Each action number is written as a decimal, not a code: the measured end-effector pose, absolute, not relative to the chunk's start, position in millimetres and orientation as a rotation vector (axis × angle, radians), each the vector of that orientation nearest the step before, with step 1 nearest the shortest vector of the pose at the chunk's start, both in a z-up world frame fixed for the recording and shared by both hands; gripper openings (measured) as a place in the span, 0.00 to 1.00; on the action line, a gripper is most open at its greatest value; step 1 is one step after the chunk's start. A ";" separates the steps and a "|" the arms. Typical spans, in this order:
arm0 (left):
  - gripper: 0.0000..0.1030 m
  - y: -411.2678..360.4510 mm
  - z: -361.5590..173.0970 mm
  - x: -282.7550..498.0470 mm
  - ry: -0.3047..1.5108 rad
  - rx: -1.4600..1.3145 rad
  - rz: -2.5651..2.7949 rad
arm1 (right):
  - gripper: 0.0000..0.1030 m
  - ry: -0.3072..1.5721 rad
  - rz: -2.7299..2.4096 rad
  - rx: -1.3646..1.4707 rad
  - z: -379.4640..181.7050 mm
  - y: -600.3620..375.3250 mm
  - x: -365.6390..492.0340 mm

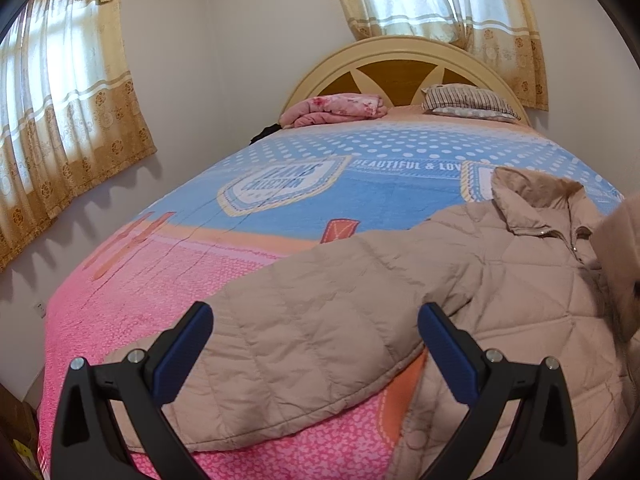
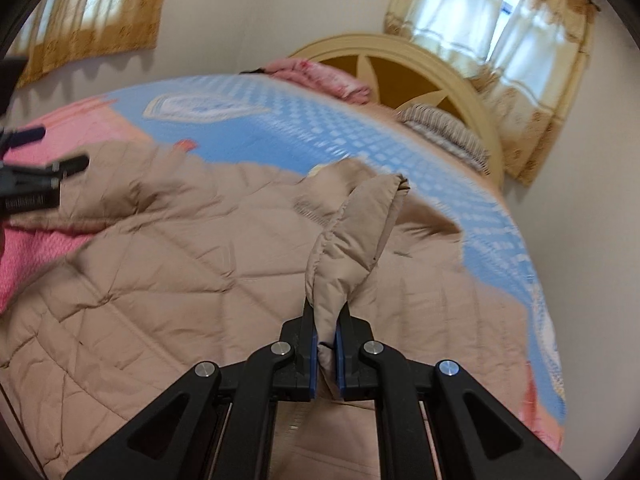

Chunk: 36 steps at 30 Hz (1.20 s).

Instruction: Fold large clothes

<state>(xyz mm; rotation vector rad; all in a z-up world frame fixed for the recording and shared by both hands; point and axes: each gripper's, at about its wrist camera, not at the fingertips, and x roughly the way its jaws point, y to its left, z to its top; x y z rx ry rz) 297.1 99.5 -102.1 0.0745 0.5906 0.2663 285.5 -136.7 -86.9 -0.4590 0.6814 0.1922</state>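
From the left wrist view, the left gripper is hovering with its jaws spread wide and released, straddling the cuff end of the quilted beige jacket's left-hand sleeve without the blue pads pressing on it. That sleeve is lying stretched out across the pink part of the bedspread, probably so the arm can be picked up near its end and laid over the body. The jacket is lying face up on the near part of the bed, its collar pointing toward the headboard. At the right edge a blurred beige fold is blocking part of the jacket's front. A folded pink blanket and a striped pillow are sitting well apart at the head of the bed, out of the way, and curtains are hanging on the wall.

From the right wrist view, the right gripper is clenching a bunched piece of the jacket, apparently the other sleeve, which is rising as a puffy ridge from between the jaws. Holding it pinched like this seems meant to carry it across the jacket's body for a fold. The picture is smeared, so this hand is evidently travelling. The left gripper is showing at the left edge, over the far sleeve, near enough that the two tools could crowd each other over the jacket's middle. The blue dotted spread beyond is lying bare.
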 end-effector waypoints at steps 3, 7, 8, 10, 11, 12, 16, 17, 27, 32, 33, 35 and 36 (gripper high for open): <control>1.00 100.5 -104.3 299.5 0.599 0.073 0.273 | 0.05 0.715 0.217 -0.463 -100.9 -130.2 285.7; 1.00 94.6 -101.4 301.1 0.601 0.082 0.264 | 0.09 0.785 0.264 -0.425 -116.4 -128.5 291.1; 1.00 92.2 -98.9 300.5 0.595 0.087 0.260 | 0.21 0.795 0.279 -0.410 -118.1 -130.5 291.1; 1.00 89.6 -93.7 300.1 0.581 0.094 0.256 | 0.57 0.803 0.327 -0.376 -115.0 -131.8 285.1; 1.00 87.6 -90.9 300.3 0.575 0.097 0.253 | 0.65 0.793 0.357 -0.358 -110.3 -132.6 278.8; 1.00 87.2 -89.1 300.8 0.572 0.098 0.252 | 0.65 0.785 0.384 -0.349 -106.4 -131.7 273.0; 1.00 77.7 -80.8 305.5 0.559 0.103 0.244 | 0.65 0.719 0.471 -0.303 -82.3 -137.6 246.2; 1.00 74.2 -79.5 306.1 0.556 0.104 0.242 | 0.65 0.707 0.471 -0.275 -78.2 -141.7 243.9; 1.00 -13.3 -65.1 312.9 0.512 0.140 0.111 | 0.34 0.904 0.169 -0.115 -135.6 -199.3 301.9; 1.00 -59.9 -95.1 333.5 0.561 0.241 0.077 | 0.34 0.866 0.182 -0.056 -125.3 -214.4 290.9; 1.00 -64.8 -101.9 337.6 0.577 0.251 0.072 | 0.34 0.837 0.169 -0.034 -115.7 -224.4 289.6; 1.00 -73.8 -119.7 347.4 0.609 0.291 0.080 | 0.34 0.789 0.121 0.000 -98.4 -247.6 292.4; 1.00 -78.2 -123.8 349.7 0.617 0.302 0.085 | 0.34 0.775 0.094 0.018 -93.1 -260.1 297.1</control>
